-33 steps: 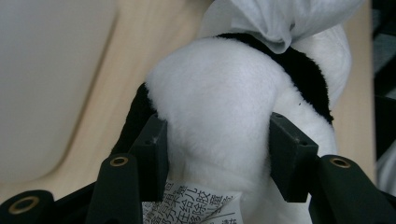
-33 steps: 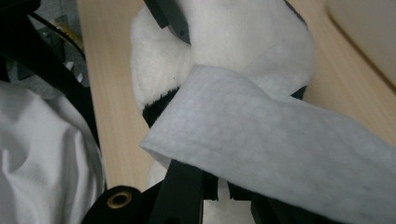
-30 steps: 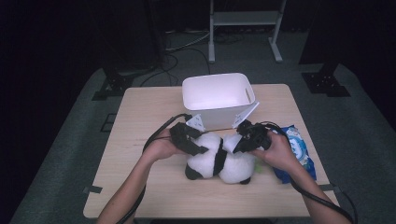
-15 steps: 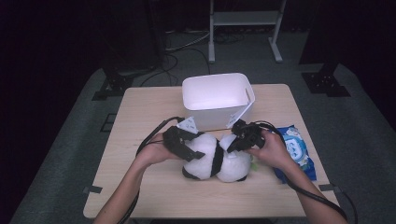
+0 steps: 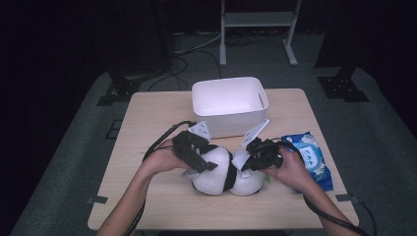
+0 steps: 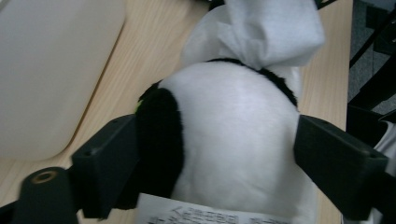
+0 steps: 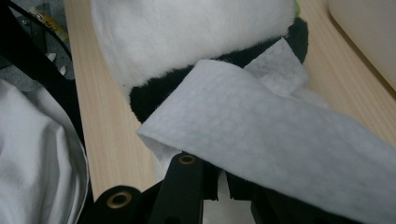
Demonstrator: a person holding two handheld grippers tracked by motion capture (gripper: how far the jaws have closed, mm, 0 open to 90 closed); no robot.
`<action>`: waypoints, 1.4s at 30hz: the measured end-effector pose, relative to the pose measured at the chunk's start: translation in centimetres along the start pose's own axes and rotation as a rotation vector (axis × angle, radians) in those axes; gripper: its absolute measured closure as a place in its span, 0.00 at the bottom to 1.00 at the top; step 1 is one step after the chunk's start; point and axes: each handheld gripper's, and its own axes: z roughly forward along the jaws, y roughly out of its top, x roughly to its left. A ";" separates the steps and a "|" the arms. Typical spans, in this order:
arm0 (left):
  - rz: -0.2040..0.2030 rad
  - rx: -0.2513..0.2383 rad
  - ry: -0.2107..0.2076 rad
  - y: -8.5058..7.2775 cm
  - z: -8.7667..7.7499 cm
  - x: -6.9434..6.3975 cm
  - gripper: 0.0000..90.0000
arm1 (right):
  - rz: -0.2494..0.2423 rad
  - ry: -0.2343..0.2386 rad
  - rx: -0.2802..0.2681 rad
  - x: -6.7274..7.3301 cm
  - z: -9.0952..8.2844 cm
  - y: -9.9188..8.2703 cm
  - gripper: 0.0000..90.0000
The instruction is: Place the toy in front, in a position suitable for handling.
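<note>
A black-and-white plush panda (image 5: 221, 172) lies on the wooden table (image 5: 147, 128) in front of the white bin (image 5: 228, 101). My left gripper (image 5: 204, 162) reaches over its left side. In the left gripper view its jaws (image 6: 215, 123) have just been opening and stand wide on either side of the plush body (image 6: 233, 130). My right gripper (image 5: 246, 162) is at the plush's right side, shut on a white wipe (image 7: 280, 126) draped against the fur (image 7: 187, 32). The same wipe (image 6: 271, 32) bunches at the far end of the plush.
A blue packet of wipes (image 5: 312, 157) lies on the table to the right of my right hand. The white bin stands just behind the plush. A paper tag (image 6: 210, 217) shows under the plush. Dark floor with stands and cables surrounds the table.
The left gripper's jaws have opened around the plush. The right gripper has edged left against the plush with the wipe. The plush stays in place.
</note>
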 end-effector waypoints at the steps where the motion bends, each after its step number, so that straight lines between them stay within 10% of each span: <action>1: 0.003 0.001 -0.007 -0.1 0.1 0.0 0.10 | -0.004 0.005 -0.001 0.3 0.0 -0.2 0.93; 15: 0.022 -0.061 -0.048 -2.2 0.8 -1.5 0.09 | -0.056 0.020 0.027 2.0 -0.2 0.1 0.93; 32: 0.010 -0.153 -0.037 -4.8 0.9 -2.0 0.09 | -0.144 0.036 0.037 3.0 0.8 5.9 0.93; 42: 0.028 -0.149 -0.028 -4.8 0.9 -2.4 0.09 | -0.080 0.006 0.081 1.7 0.1 4.3 0.93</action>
